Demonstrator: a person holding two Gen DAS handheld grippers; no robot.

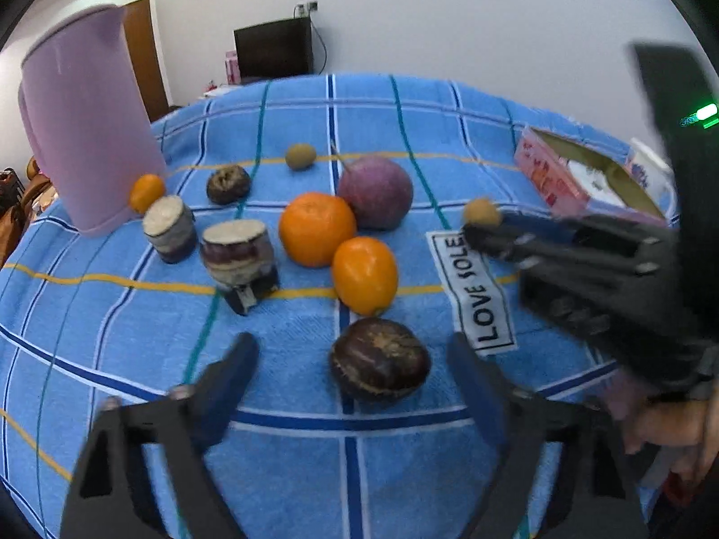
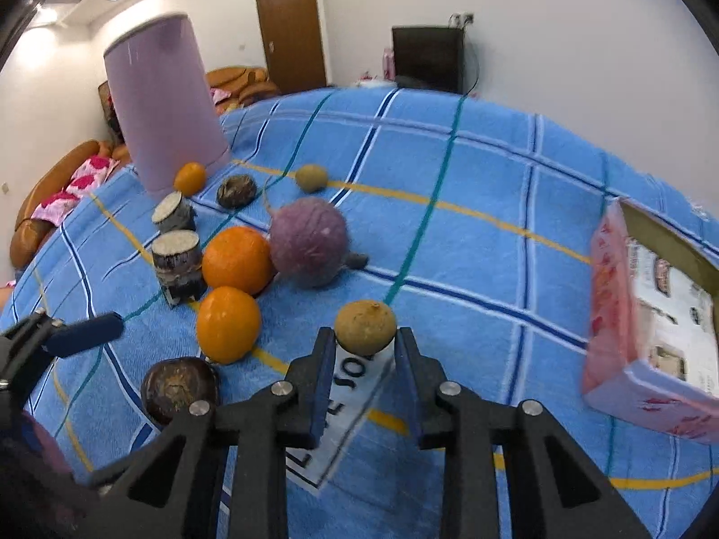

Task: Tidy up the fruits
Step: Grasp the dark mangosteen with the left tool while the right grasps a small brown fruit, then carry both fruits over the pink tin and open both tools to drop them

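A dark brown round fruit (image 1: 379, 359) lies on the blue checked cloth (image 1: 135, 359) between the fingers of my left gripper (image 1: 350, 352). The gripper is open, with a gap on both sides of the fruit. My right gripper (image 2: 365, 343) is shut on a small tan round fruit (image 2: 365, 327), held at the fingertips just above the cloth's white label (image 2: 341, 408). The left wrist view shows the same tan fruit (image 1: 481, 212) at the right gripper (image 1: 474, 229). Behind lie two oranges (image 1: 317, 229) (image 1: 365, 275) and a purple round fruit (image 1: 376, 191).
A lilac jug (image 1: 90, 125) stands at the back left, a small orange fruit (image 1: 147, 192) at its foot. Two cut cane stubs (image 1: 238, 251) (image 1: 170, 227), another dark fruit (image 1: 228, 184) and a second tan fruit (image 1: 300, 156) lie nearby. An open pink box (image 2: 647, 314) sits at the right.
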